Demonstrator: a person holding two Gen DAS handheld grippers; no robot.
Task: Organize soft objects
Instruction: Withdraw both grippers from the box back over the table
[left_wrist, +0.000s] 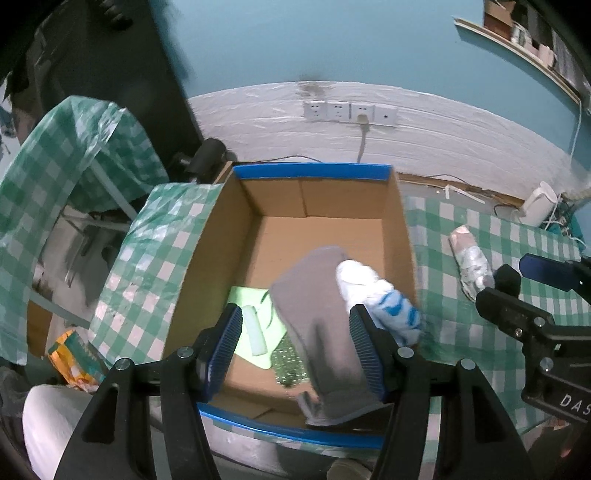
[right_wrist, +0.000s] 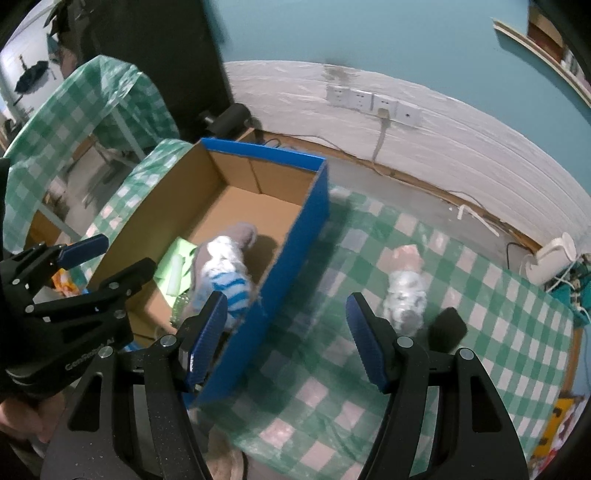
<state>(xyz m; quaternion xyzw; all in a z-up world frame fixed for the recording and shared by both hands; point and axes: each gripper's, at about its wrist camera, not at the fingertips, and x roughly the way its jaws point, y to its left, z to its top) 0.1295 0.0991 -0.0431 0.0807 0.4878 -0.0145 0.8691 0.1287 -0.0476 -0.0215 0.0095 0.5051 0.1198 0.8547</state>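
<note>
Tablecloth: green-and-white checked plastic (right_wrist: 461, 291), covering the table.
Wall: teal above, white sheeting (left_wrist: 424, 122) below.
Sockets: a row of white outlets (left_wrist: 349, 112) on the sheeting, one with a plug and grey cable hanging down.
Kettle: white (right_wrist: 552, 258), at the table's far right edge, near tangled cables.
Shelf: upper right (left_wrist: 517, 40), holding blurred items.
Packet: orange (left_wrist: 75, 354), low left.
</note>
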